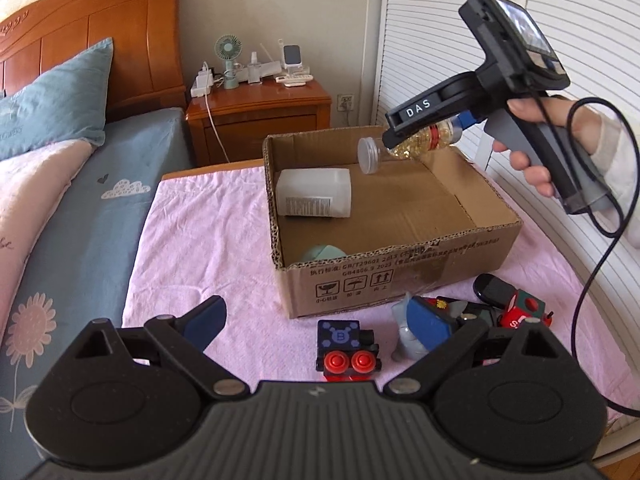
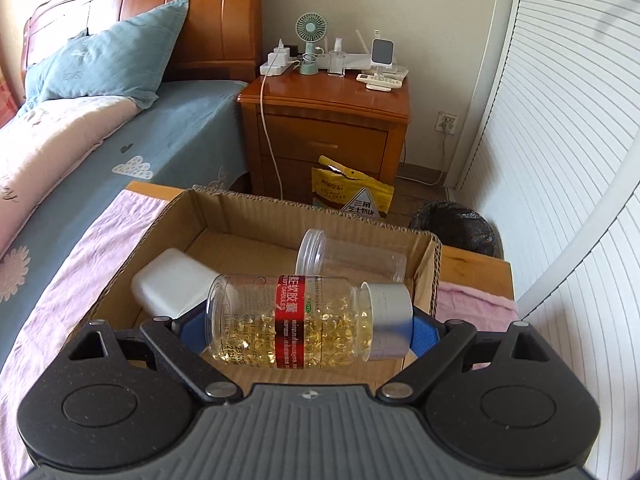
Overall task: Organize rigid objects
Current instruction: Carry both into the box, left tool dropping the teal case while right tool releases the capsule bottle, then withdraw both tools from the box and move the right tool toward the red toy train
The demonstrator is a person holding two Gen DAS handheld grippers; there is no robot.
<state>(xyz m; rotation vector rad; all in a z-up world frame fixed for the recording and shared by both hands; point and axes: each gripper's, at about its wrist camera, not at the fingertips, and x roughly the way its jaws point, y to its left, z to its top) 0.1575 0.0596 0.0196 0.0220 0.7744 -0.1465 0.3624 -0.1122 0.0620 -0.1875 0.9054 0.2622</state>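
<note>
My right gripper (image 2: pixel 308 334) is shut on a clear capsule bottle (image 2: pixel 296 320) with a red label and silver cap. The pads press on its base and its cap, and it lies sideways over the open cardboard box (image 2: pixel 280 202). The left wrist view shows that gripper (image 1: pixel 424 136) above the box (image 1: pixel 400 248), a hand on its handle. In the box lie a white container (image 1: pixel 316 194), an empty clear jar (image 2: pixel 348 258) and a teal object (image 1: pixel 320 254). My left gripper (image 1: pixel 316 312) hangs open over a blue-and-black toy train block (image 1: pixel 346 350), nothing between its fingers.
More toys lie on the pink cloth (image 1: pixel 208 240) right of the train: a grey-blue figure (image 1: pixel 416 328), a red block (image 1: pixel 524 312), a black item (image 1: pixel 492 286). The bed (image 1: pixel 80 200) is left, a nightstand (image 2: pixel 328 120) behind, a slatted door (image 2: pixel 560 200) right.
</note>
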